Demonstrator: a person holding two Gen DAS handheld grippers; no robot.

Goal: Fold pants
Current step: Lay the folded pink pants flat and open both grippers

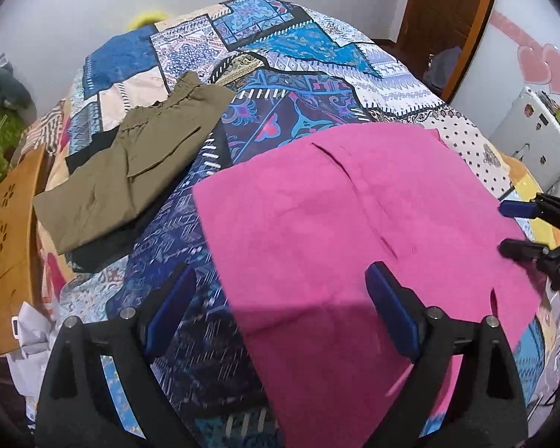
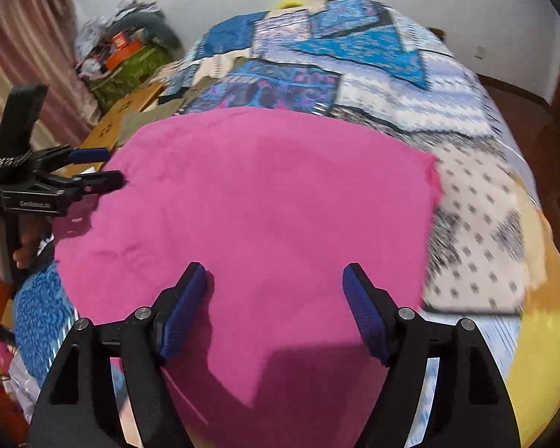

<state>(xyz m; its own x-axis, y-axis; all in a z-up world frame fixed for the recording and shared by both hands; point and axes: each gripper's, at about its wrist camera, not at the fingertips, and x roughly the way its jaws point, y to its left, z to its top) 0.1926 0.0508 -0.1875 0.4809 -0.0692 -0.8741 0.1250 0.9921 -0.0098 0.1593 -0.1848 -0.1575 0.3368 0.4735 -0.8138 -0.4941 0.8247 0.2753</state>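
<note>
Pink pants [image 1: 354, 224] lie flat on the patterned bed cover, folded into a broad rectangle; they fill the middle of the right wrist view [image 2: 265, 205]. My left gripper [image 1: 280, 291] is open and empty, above the pants' near left edge. My right gripper [image 2: 274, 291] is open and empty, above the pants' near part. The right gripper shows at the right edge of the left wrist view [image 1: 504, 227], and the left gripper at the left edge of the right wrist view [image 2: 108, 168], both with jaws apart.
Folded olive pants [image 1: 130, 164] lie on a dark garment at the far left of the patchwork bed cover [image 1: 280, 74]. A wooden board [image 1: 7, 231] stands at the bed's left side. A white appliance [image 1: 534, 138] is at the right.
</note>
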